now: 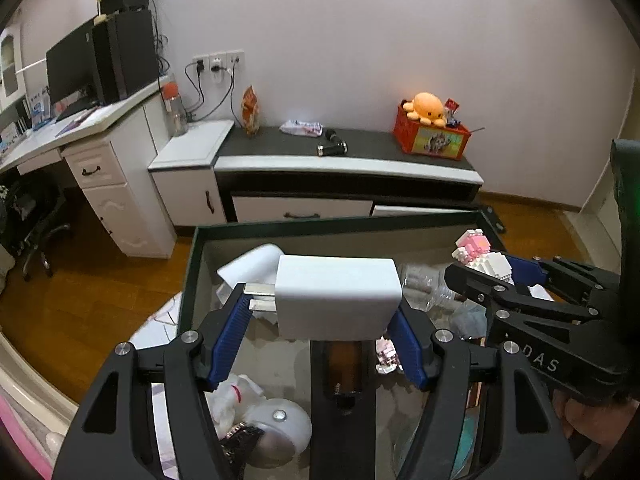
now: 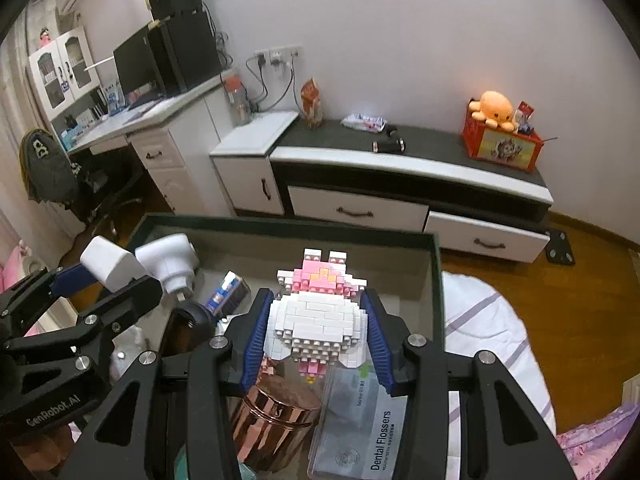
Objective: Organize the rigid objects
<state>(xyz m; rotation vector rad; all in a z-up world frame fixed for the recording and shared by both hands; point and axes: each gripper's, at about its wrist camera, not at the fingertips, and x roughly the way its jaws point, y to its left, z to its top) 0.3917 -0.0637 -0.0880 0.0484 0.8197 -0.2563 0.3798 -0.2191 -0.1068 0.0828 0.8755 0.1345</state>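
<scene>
While over the box [image 2: 436,264] | left fingers [image 1: 240,320] clamp white charger [image 1: 338,296] | right fingers [image 2: 376,332] clamp pink-white brick figure [image 2: 316,316]

The box [image 2: 434,264] is crowded with a copper tin [image 2: 276,420] and flosser pack [image 2: 360,428]; open air above its rim

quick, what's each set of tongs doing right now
Left tongs: closed on the white charger plug.
Right tongs: closed on the pink and white block figure.
</scene>
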